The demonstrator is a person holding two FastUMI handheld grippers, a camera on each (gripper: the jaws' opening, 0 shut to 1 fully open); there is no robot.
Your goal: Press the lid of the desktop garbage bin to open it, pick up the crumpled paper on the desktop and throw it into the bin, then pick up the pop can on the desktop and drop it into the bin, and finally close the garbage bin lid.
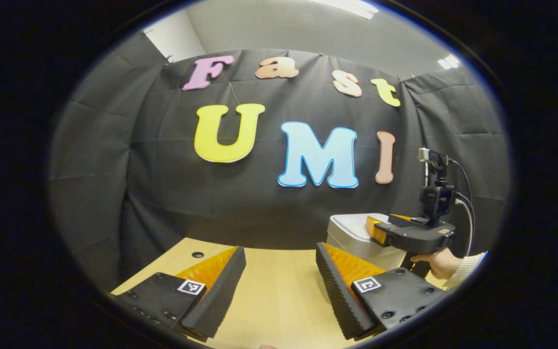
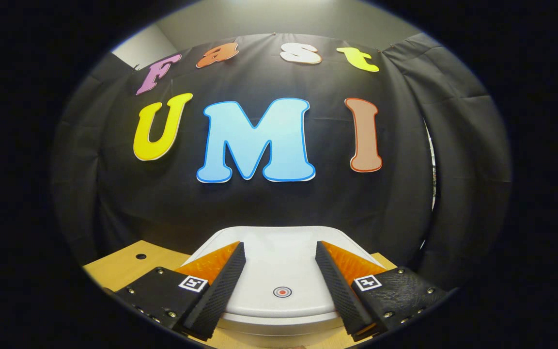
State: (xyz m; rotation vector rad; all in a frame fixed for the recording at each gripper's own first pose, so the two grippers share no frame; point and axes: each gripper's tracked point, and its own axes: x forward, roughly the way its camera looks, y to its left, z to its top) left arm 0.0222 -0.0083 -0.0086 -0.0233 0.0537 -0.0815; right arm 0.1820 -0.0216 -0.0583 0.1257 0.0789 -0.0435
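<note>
Desktop garbage bin (image 2: 279, 271): lid down, red press mark (image 2: 282, 291) at 6 o'clock in the right gripper view.
Right gripper (image 2: 280, 286): fingers spread, straddling the mark.
Left gripper (image 1: 280, 286): spread over the table (image 1: 279, 310), bin at 3 o'clock.
Risk: an off-mark press leaves the latch shut or shoves the bin.

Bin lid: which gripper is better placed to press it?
Right. The right gripper hangs directly over the closed bin lid, jaws open, while the left gripper sits over bare table beside it.
</note>
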